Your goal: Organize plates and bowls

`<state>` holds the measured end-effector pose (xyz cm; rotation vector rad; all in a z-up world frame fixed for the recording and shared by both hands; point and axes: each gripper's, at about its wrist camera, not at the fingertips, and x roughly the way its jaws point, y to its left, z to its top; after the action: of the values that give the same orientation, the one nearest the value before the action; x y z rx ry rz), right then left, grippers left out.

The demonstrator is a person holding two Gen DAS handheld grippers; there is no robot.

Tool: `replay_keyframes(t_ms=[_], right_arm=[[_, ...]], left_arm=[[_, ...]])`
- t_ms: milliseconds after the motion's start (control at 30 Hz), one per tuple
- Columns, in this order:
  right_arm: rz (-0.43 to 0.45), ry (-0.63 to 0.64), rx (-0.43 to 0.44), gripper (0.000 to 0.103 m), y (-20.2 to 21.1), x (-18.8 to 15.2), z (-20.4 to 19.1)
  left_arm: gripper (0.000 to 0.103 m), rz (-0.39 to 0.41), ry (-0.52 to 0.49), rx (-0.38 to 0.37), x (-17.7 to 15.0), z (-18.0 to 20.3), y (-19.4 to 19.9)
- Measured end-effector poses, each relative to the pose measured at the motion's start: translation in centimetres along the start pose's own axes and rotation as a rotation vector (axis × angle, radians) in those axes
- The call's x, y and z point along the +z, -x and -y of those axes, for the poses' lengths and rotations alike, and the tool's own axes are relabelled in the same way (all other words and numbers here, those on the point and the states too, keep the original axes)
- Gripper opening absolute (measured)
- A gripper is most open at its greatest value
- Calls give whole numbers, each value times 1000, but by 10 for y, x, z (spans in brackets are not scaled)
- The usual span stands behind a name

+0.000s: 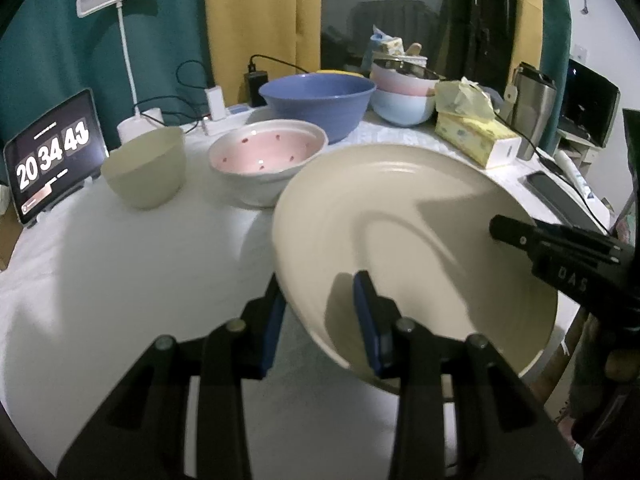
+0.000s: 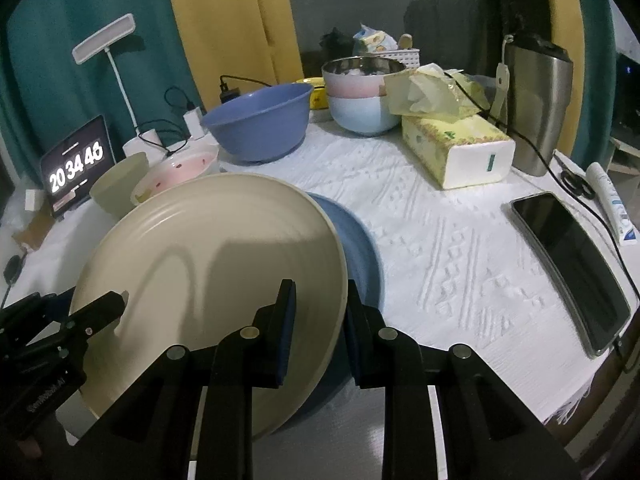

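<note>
A large cream plate is held at both sides. My left gripper is shut on its near left rim, and my right gripper is shut on its right rim. Each gripper shows in the other's view, the right gripper at the plate's far edge and the left gripper at lower left. The cream plate partly covers a blue plate lying on the tablecloth. Behind stand a beige bowl, a pink speckled bowl, a big blue bowl and stacked pink and pale blue bowls.
A tablet clock and a desk lamp stand at the back left with cables. A tissue box, a steel tumbler, a phone, scissors and a tube lie to the right.
</note>
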<state>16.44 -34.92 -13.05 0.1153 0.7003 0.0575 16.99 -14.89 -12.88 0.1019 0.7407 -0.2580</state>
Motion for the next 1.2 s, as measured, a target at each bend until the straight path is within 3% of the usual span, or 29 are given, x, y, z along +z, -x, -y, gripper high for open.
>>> replay_keyframes(t_ms=[433,500,600,700,933,1200], right_arm=[[34,25,-35,27,1,6,4],[44,39,-35,34,2,6,1],[89,69,-64,46,9,6,-3],[127,79,-67,49,16,9,-4],[83,38,-68,49,8,9,4],[4,-5,-50,49,-14,-5,19]], left_arm=[[39,-50,16,-12,4,1,-18],[45,-56,11,-12,2,0,-20],[47,-48,13,-17,2,-1,-19],[47,-48,21,-10,2,-3,-17],[47,-24,74,-8,3,-14,-12],[47,-57,78,-17,1,-10,-22]])
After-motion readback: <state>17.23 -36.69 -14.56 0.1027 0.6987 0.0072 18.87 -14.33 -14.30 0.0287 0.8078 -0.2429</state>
